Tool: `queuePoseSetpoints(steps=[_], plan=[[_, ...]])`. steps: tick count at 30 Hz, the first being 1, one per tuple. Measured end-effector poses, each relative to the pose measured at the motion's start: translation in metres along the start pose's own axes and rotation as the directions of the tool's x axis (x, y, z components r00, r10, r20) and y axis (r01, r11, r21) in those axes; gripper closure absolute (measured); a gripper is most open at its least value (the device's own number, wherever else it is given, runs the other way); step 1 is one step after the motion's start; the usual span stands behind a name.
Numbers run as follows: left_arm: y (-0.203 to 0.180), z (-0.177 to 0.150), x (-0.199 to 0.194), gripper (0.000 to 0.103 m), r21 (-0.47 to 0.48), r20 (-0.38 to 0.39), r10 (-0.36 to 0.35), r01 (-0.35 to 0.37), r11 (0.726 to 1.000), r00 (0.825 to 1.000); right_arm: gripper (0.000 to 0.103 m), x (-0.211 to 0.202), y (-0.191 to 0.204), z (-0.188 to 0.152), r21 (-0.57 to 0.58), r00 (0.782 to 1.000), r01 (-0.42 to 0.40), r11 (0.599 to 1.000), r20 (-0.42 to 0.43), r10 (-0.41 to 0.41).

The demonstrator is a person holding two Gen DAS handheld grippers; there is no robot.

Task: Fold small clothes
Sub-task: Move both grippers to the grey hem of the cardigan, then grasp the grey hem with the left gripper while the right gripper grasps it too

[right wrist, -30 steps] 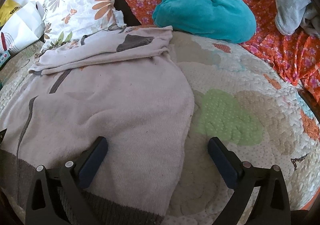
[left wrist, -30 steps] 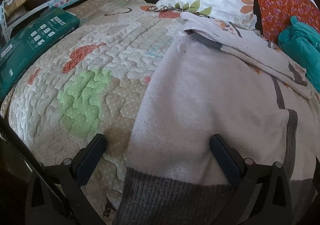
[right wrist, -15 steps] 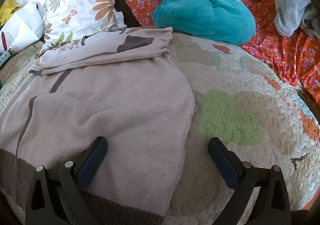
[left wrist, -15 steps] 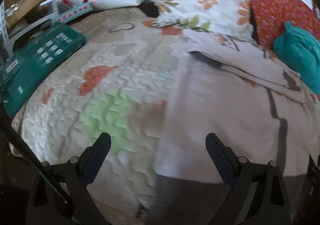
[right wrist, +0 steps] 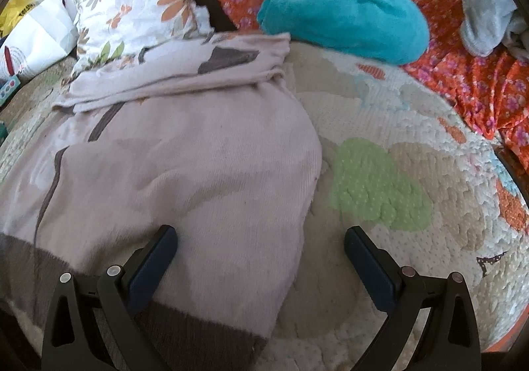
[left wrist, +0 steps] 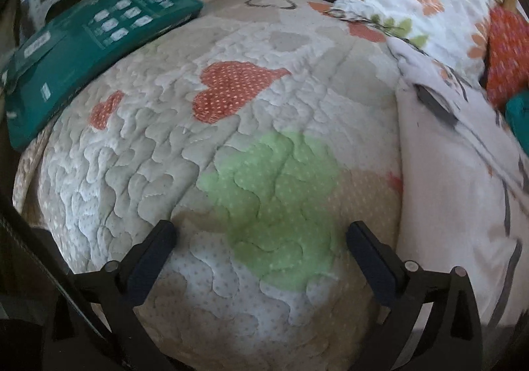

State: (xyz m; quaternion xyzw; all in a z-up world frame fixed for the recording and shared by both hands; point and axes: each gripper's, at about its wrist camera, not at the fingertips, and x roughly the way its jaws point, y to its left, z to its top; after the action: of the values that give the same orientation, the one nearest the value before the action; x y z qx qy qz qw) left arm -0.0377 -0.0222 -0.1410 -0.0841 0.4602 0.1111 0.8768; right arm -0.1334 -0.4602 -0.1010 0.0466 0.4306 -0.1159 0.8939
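Mid-fold: sweater lay flat on the quilt, its top part doubled over near the pillow. Left claw was spread and empty over bare quilt beside the sweater's edge, its jaws just reopened with nothing between. Right claw was spread, straddling the sweater's side edge, angled down; next move probably calls for pinching that edge and folding it inward.

We see a pale pinkish-grey sweater with a darker grey-brown hem, a cream quilt with orange and green dotted patches, a teal, perhaps fleece, bundle, and a floral pillow.
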Motion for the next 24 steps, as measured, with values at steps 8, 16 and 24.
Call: queuePoseSetpoints(steps=[8,16,24], plan=[[0.011,-0.001,-0.028,0.019,-0.053,-0.017,-0.32,0.319,0.946,0.947,0.026,-0.033,-0.048,-0.002,0.221,0.988,-0.128,0.967,-0.058,0.144],[-0.013,-0.009,-0.021,0.019,-0.03,-0.099,-0.494,0.494,0.869,0.864,0.033,-0.025,-0.077,-0.011,0.396,0.94,-0.292,0.871,-0.049,0.338],[-0.024,-0.024,-0.021,0.072,-0.028,-0.188,-0.573,0.578,0.815,0.798,0.036,-0.012,-0.042,-0.016,0.438,0.808,-0.509,0.741,-0.053,0.586]])
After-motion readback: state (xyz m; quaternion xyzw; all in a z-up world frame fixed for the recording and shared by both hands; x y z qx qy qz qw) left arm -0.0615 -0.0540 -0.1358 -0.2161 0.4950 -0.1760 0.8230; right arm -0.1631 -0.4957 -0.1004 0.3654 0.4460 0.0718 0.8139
